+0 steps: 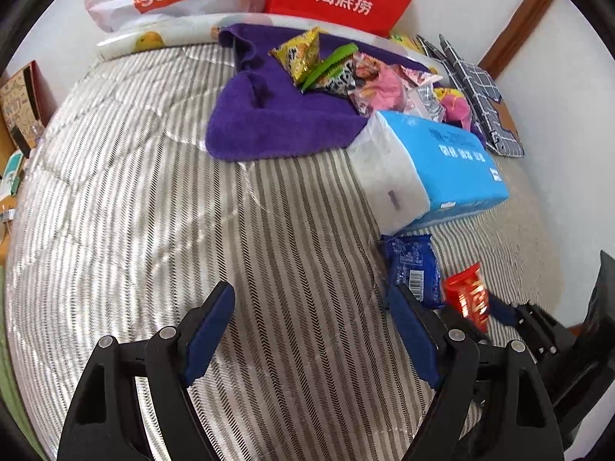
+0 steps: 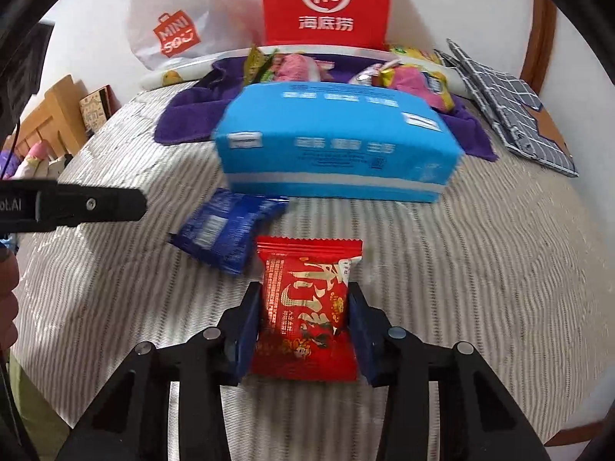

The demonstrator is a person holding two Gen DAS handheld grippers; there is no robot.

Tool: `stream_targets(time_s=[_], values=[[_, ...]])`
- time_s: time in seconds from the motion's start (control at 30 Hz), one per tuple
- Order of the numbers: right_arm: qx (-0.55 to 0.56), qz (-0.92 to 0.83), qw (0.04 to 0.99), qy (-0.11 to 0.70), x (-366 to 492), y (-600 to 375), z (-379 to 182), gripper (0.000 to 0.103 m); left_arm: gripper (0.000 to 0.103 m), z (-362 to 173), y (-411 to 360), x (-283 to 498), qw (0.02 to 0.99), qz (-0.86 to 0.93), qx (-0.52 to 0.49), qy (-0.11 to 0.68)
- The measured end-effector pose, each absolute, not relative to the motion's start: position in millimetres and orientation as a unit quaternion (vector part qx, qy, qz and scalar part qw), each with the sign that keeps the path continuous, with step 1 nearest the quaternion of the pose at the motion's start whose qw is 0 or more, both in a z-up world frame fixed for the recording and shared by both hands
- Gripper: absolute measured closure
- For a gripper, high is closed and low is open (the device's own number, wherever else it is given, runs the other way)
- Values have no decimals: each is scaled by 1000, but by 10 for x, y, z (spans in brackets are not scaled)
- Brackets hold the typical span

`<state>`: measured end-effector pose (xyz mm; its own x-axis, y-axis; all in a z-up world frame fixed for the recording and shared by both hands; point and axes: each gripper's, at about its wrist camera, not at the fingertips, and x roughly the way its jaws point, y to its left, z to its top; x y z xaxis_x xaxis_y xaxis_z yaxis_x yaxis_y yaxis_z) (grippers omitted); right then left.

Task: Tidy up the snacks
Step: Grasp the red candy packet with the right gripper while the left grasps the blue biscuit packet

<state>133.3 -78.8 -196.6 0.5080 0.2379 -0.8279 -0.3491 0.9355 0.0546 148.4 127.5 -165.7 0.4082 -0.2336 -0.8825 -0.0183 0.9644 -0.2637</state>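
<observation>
1. One striped bed cover (image 1: pixel 161 199) fills most of both views; its edges run out of the frame.
2. The red paper bag (image 2: pixel 326 4) at top centre is cut off by the upper edge, and the white shopping bag (image 2: pixel 169 19) to its left is partly cropped.
3. The purple towel (image 1: pixel 269 123) in the upper middle is partly covered by a heap of mixed snacks (image 1: pixel 369 77), too jumbled to count.
4. The blue tissue pack (image 2: pixel 330 142) hides the towel's middle in the right wrist view; its print is blurred.
5. The left gripper (image 1: pixel 315 315), bottom of its view, stands released over bare cover.
6. The right gripper (image 2: pixel 303 307) is clenched on the red snack packet (image 2: pixel 307 299), low centre.
7. The dark blue snack packet (image 2: pixel 226 230) lies just below the tissue pack, its label unreadable.
</observation>
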Motion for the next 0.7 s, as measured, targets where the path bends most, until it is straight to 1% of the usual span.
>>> stream_targets(time_s=[0.23, 0.43, 0.7], values=[[-44, 139, 877, 458, 1449, -1145, -1984, 62, 21, -1722, 1244, 1452, 831, -92, -136, 532], [-36, 118, 879, 461, 1626, -1411, -1989, 62, 15, -1734, 1237, 1461, 828, -104, -161, 527], [-50, 103, 881, 458, 1889, -1533, -1990, 62, 14, -1754, 1055, 1582, 828, -114, -151, 527]])
